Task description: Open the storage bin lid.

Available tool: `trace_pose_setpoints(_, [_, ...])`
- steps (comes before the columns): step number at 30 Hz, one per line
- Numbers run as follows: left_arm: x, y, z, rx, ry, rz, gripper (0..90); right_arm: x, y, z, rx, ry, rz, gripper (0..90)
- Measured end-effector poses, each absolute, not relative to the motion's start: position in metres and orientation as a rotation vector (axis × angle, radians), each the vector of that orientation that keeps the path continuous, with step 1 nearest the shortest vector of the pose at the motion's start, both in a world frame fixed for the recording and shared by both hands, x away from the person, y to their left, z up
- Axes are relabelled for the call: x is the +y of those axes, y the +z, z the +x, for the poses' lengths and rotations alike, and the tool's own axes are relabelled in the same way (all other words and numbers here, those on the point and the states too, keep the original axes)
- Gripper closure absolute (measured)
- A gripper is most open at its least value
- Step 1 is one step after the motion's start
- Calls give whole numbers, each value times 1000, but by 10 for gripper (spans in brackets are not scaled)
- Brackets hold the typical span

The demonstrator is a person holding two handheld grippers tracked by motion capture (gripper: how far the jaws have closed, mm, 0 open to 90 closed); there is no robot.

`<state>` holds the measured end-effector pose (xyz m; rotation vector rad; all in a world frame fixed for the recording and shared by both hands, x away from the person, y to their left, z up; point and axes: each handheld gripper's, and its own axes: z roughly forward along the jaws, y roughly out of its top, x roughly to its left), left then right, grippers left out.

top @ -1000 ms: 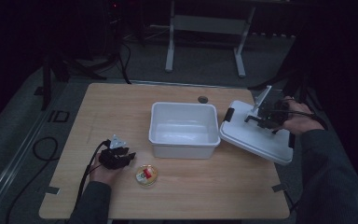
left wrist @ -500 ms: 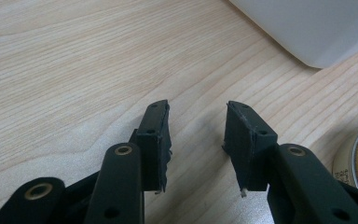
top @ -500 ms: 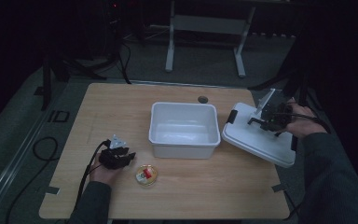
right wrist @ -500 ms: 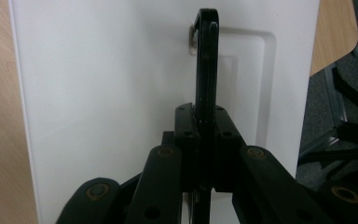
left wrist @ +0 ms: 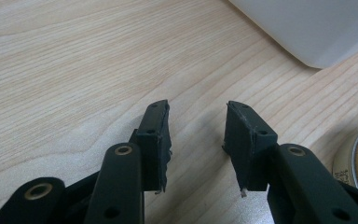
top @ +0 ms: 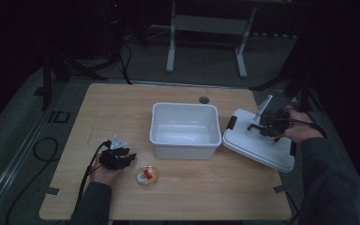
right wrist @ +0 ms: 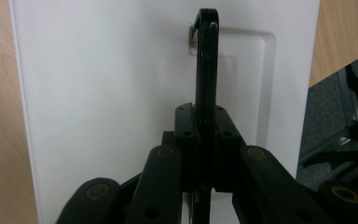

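Observation:
A white plastic bin (top: 183,151) stands in the middle of the wooden table; its corner (left wrist: 307,28) shows in the left gripper view. To its right lies the white lid (top: 262,152) with black latches, partly over the table's right edge. My right gripper (top: 264,125) is shut on the lid's upright black handle (right wrist: 206,60), which is pinched between its jaws (right wrist: 204,121) above the lid (right wrist: 107,93). My left gripper (top: 127,158) rests low over bare wood at the front left, open (left wrist: 198,126) with nothing between its jaws. A small round tin (top: 147,176) with red and yellow contents sits just right of it, its rim (left wrist: 354,156) beside the jaw.
A small dark round disc (top: 203,99) lies on the table behind the bin. A cable runs from the left gripper off the table's left side. Stand legs and cables are on the dark floor beyond the table.
The right gripper and the lid it holds have shifted slightly toward the near side. The left gripper has stayed still.

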<state>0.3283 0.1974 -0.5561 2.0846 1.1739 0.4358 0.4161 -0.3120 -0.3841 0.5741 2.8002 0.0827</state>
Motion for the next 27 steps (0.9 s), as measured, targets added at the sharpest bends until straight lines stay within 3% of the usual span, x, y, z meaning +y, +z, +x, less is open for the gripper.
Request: trace_pose_setpoints(27, [197, -556, 328, 1173, 437, 2084, 601, -307, -432, 418, 2833, 79, 586, 840])
